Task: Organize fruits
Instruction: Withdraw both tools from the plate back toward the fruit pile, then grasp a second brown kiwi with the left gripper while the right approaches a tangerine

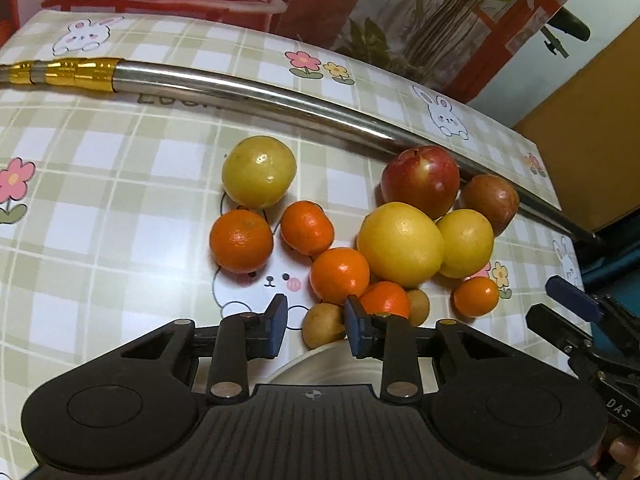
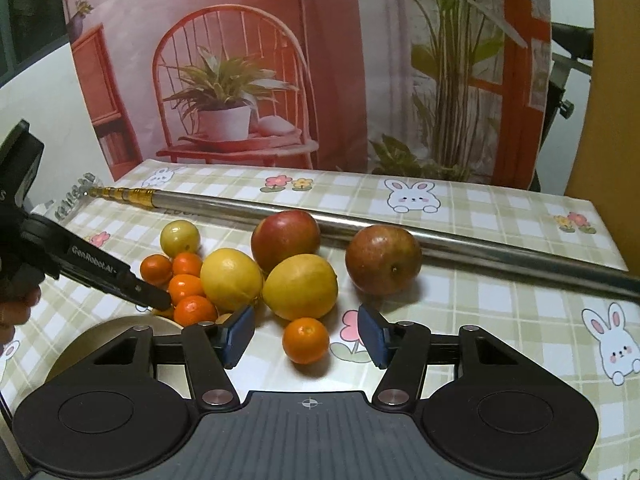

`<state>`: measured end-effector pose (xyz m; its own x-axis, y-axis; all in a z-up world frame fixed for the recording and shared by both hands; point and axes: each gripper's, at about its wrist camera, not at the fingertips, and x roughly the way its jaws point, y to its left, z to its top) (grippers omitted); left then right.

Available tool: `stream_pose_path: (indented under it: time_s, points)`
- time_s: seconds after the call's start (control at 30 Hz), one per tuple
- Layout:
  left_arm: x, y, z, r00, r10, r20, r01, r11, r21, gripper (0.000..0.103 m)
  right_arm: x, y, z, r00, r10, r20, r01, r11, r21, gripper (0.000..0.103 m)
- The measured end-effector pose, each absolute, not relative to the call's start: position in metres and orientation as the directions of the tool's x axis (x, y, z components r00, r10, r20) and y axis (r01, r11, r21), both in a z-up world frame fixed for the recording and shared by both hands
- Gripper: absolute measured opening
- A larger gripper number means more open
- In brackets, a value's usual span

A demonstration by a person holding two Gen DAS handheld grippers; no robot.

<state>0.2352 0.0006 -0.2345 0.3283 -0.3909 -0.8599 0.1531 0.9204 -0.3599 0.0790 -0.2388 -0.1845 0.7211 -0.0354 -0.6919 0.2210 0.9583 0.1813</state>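
left gripper (image 1: 316, 320): jaws parted, empty, over plate (image 1: 320, 364) rim beside small brown fruit (image 1: 322, 326) | tangerines: 5, cluster from (image 2: 156, 269) to lone one (image 2: 306, 340) | lemons: 2 (image 2: 231, 279) (image 2: 300, 286) | apples: 2 (image 2: 285, 236) (image 2: 383, 259) | right gripper (image 2: 306, 334): wide open, empty, flanking lone tangerine

Fruits (image 2: 300, 286) clustered on tablecloth — oranges, lemons, apples, touching.
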Motion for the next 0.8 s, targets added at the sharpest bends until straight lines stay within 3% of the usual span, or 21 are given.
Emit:
stream_pose_path:
  time_s: [0.1,0.23,0.53,0.8]
  points:
    - [0.237,0.002,-0.239,0.305,-0.436,-0.847,0.141,0.9,-0.413,0.025,0.08,-0.238,-0.185,0.722,-0.031,-0.692,0.223,0.956,0.189,0.054]
    - [0.237,0.009,-0.243,0.314,-0.443,-0.84,0.078,0.894,-0.442,0.025,0.08,-0.239,-0.185,0.722,-0.03,-0.691,0.229,0.953,0.199,0.054]
    - [0.224,0.035,-0.23,0.366,-0.335,-0.868,0.069,0.94,-0.334,0.025,0.078,-0.239,-0.186,0.721,-0.026,-0.692,0.237,0.948,0.211,0.054]
    - [0.22,0.037,-0.23,0.372,-0.333,-0.867,0.105,0.942,-0.318,0.027,0.073,-0.244,-0.193,0.716,-0.024,-0.697,0.27,0.931,0.245,0.054]
